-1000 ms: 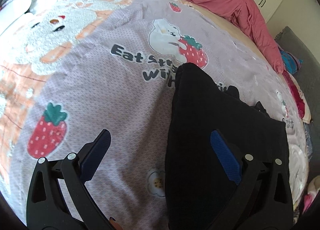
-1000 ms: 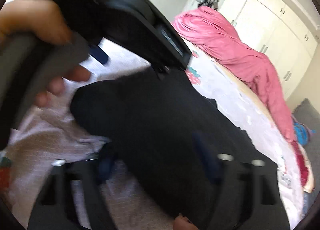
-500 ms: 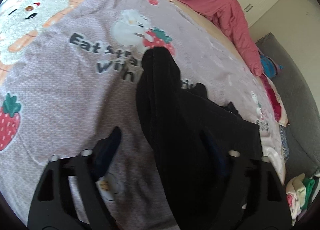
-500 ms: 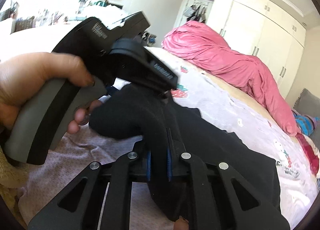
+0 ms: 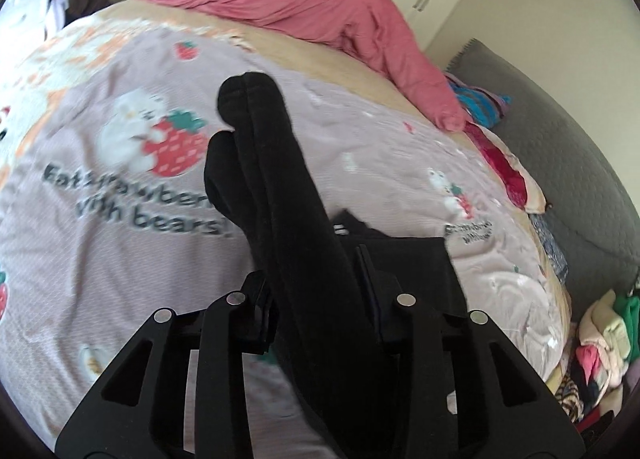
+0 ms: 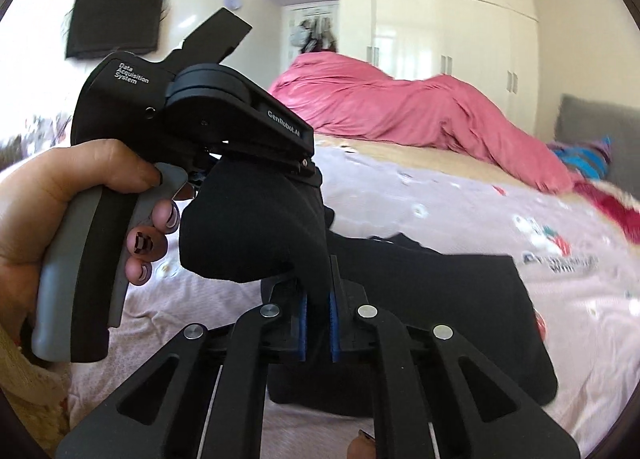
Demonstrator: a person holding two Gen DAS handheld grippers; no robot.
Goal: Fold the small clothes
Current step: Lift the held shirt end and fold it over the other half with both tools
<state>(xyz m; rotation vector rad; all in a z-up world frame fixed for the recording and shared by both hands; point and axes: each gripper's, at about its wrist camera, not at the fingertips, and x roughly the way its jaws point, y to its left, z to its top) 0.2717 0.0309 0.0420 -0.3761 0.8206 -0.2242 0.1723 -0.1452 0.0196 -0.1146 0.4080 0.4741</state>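
Observation:
A black garment (image 5: 280, 187) is lifted off the strawberry-and-bear bedspread (image 5: 120, 187); its bunched end stands up in the left wrist view. My left gripper (image 5: 316, 311) is shut on it. In the right wrist view my right gripper (image 6: 317, 323) is shut on the same black garment (image 6: 256, 227), pinched between the blue pads (image 6: 302, 323). The left gripper's body (image 6: 192, 119), held in a hand, is just ahead and left of the right one. The rest of the garment (image 6: 440, 299) lies flat on the bed.
A pink duvet (image 5: 300, 3) is heaped at the far side of the bed. A grey sofa (image 5: 560, 147) runs along the right. Colourful clothes (image 5: 600, 339) are piled at the lower right. White wardrobes (image 6: 440, 39) stand behind, with a wall TV (image 6: 114, 25) at the left.
Both grippers closed on the black garment, the right one first, then the left. They lifted its edge off the bedspread, so it now stands bunched up between them.

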